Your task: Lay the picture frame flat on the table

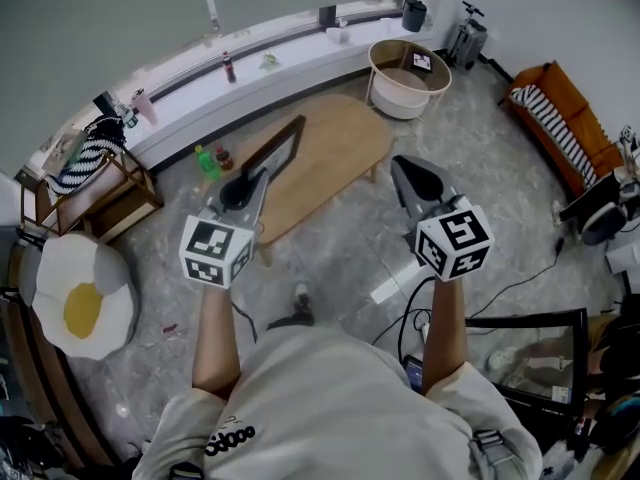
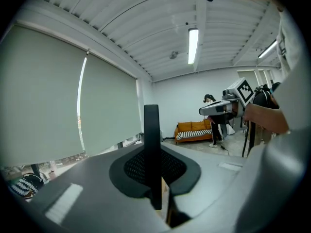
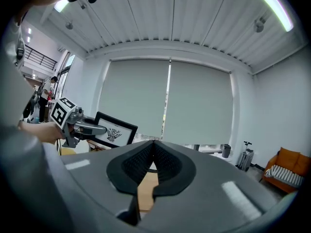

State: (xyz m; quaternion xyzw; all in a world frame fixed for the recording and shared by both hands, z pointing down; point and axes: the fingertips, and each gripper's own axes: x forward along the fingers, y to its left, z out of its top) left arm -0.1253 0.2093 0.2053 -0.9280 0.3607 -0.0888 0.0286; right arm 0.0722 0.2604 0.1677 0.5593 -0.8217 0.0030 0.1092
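Left claw [image 1: 243, 190] clamped on the black picture frame's [image 1: 277, 152] edge, frame upright and tilted over the oval wooden table [image 1: 340, 153]; right claw [image 1: 418, 182] pinched together, empty, well apart; frame not yet laid flat.

No words can be read with certainty. The shirt [image 1: 330, 408], near in the head view, has small black round letters [image 1: 230, 438], too small to spell. The left cube [image 1: 215, 251] and right cube [image 1: 453, 238] carry only black-and-white square codes. The frame [image 3: 114, 134] shows a black drawing, no words.
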